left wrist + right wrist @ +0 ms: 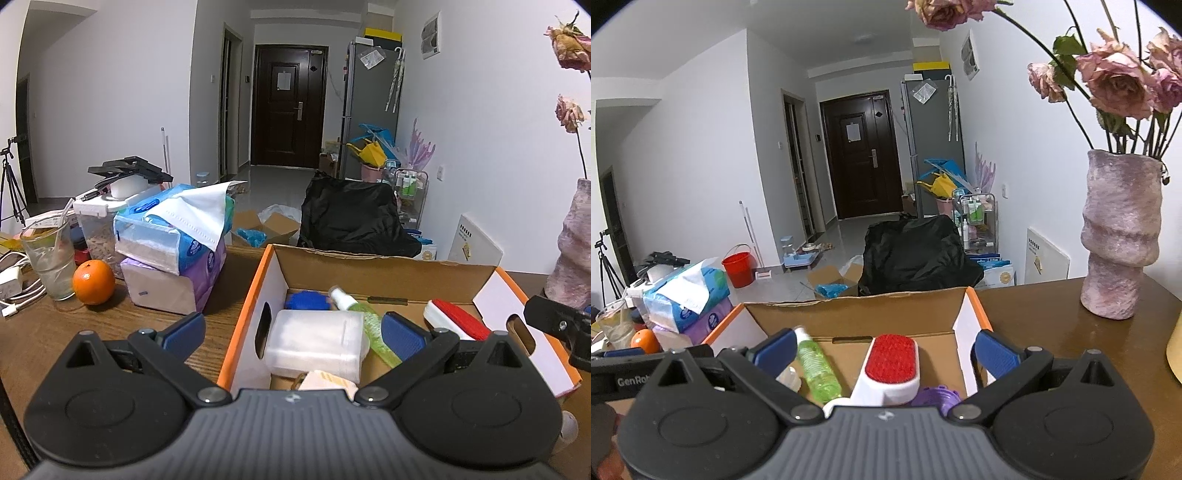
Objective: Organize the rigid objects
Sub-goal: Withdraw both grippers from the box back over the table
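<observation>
Both grippers hovered over the orange-edged cardboard box (243, 314), the left gripper (293, 330) and the right gripper (884, 347) each spread wide and holding nothing. Inside the box lay a translucent plastic container (317, 343), a green spray bottle (814, 363) and a red-faced lint brush (892, 363), side by side on its floor.

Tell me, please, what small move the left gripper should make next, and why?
Probably swing the left gripper leftward toward the orange. Both grippers are open and hold nothing, and the cardboard box already holds the white container, green spray bottle and red brush. The orange sits loose on the table left of the box, seemingly the nearest rigid item outside it.
</observation>
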Action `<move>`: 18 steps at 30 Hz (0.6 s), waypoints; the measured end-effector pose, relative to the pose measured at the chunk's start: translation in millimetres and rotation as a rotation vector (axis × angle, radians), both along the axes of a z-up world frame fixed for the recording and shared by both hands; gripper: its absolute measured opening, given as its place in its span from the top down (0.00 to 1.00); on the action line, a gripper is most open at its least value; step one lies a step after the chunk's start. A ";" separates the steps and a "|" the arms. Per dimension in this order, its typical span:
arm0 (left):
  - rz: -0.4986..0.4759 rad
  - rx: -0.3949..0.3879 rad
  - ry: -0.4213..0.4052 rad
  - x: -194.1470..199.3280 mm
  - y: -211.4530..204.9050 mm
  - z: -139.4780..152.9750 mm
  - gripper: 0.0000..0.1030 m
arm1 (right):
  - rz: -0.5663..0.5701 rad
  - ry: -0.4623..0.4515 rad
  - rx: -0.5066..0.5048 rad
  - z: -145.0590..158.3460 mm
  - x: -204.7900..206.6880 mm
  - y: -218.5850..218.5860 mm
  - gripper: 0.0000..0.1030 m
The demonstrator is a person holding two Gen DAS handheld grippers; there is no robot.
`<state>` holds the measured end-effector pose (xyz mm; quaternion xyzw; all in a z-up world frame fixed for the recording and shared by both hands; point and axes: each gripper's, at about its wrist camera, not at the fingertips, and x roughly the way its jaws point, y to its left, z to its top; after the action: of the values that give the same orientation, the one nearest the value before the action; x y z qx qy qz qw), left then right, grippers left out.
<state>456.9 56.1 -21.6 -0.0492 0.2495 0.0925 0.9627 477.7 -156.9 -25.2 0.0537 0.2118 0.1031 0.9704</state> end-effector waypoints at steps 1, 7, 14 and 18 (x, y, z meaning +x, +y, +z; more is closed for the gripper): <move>-0.001 0.000 -0.001 -2.3 -0.5 0.4 0.00 | -0.001 0.000 0.000 0.2 -2.9 -1.2 0.00; -0.009 0.000 -0.002 -18.5 -5.8 2.0 0.00 | -0.009 -0.001 -0.002 0.8 -22.7 -9.5 0.00; -0.015 -0.001 0.002 -39.2 -13.0 1.3 0.00 | -0.012 0.004 -0.017 -0.5 -41.7 -17.6 0.00; -0.019 -0.001 0.009 -51.6 -17.2 0.0 0.00 | -0.018 0.006 -0.024 -1.5 -53.2 -23.9 0.00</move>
<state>405.3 38.9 -21.6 -0.0472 0.2545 0.0835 0.9623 424.6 -180.7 -26.7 0.0443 0.2155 0.0916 0.9712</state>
